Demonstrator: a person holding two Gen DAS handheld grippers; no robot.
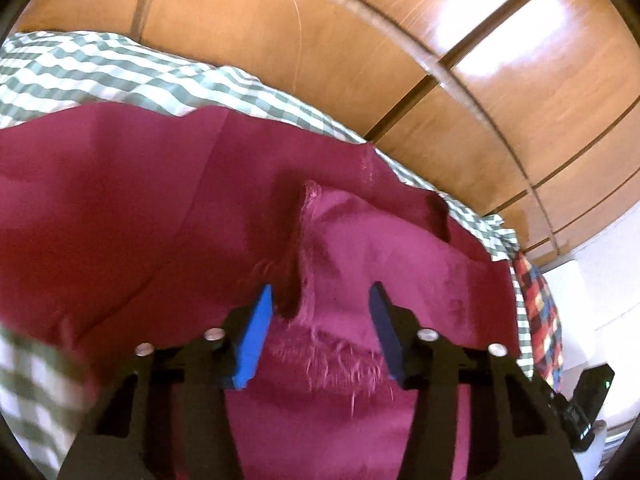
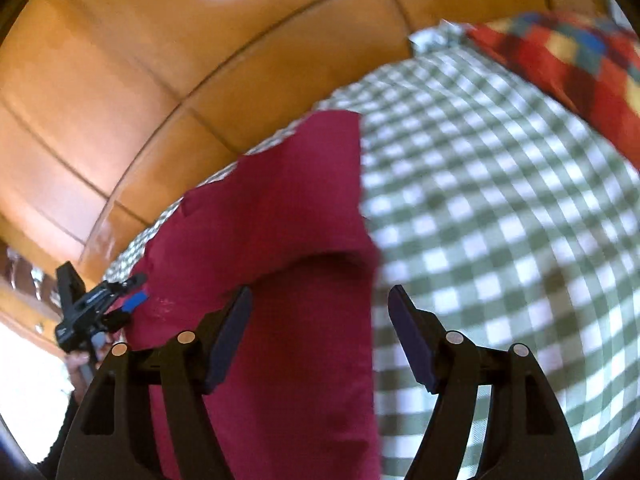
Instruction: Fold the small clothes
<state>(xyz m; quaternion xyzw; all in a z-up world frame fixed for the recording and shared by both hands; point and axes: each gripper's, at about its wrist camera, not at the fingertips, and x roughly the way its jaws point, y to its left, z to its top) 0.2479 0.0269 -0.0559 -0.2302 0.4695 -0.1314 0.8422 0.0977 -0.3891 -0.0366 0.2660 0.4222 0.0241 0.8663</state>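
Observation:
A maroon garment lies spread on a green-and-white checked sheet. My left gripper is open just above a raised fold with a frayed edge that lies between its blue fingers. In the right wrist view the same maroon garment runs up the middle, with a fold across it. My right gripper is open over the garment's right edge, where it meets the checked sheet. The left gripper also shows at the far left of the right wrist view.
Glossy wooden panels stand behind the bed. A red, blue and yellow checked cloth lies at the far right of the sheet, and it also shows in the left wrist view.

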